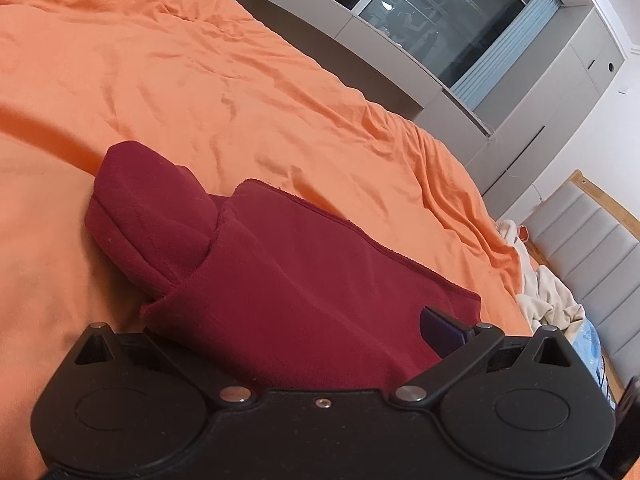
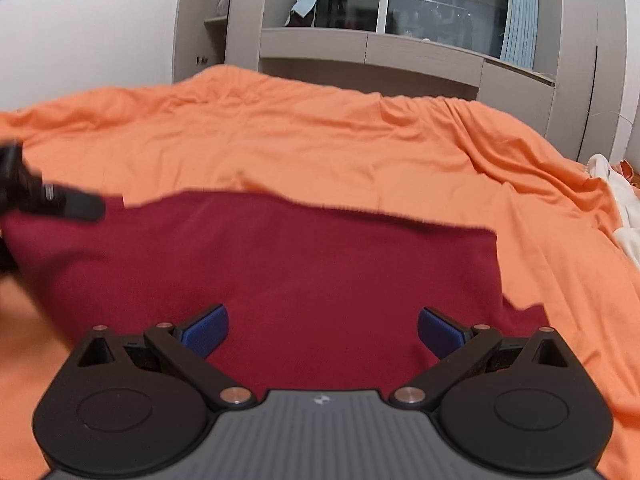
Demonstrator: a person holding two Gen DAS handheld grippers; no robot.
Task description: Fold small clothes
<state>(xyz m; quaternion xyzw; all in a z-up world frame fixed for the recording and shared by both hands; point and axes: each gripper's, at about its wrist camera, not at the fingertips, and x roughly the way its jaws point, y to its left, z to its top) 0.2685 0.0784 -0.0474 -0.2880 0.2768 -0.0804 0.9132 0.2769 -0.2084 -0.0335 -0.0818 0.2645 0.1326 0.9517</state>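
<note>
A dark red garment (image 1: 304, 280) lies on the orange bedsheet (image 1: 200, 80), with a rolled sleeve or hood part (image 1: 148, 208) bulging at its left. My left gripper (image 1: 320, 326) stands open at the garment's near edge. Its right blue pad (image 1: 440, 332) shows, while red cloth covers its left finger. In the right wrist view the same garment (image 2: 280, 264) spreads flat. My right gripper (image 2: 322, 328) hovers open over its near part, both blue pads (image 2: 208, 330) apart with nothing between them. The left gripper (image 2: 44, 200) appears blurred at the garment's far left corner.
Cream clothes (image 1: 548, 300) are heaped at the bed's right edge, also visible as a cream heap (image 2: 624, 216). A grey padded headboard (image 1: 592, 240) stands beyond them. Grey cabinets and a window (image 2: 440, 8) line the far side of the bed.
</note>
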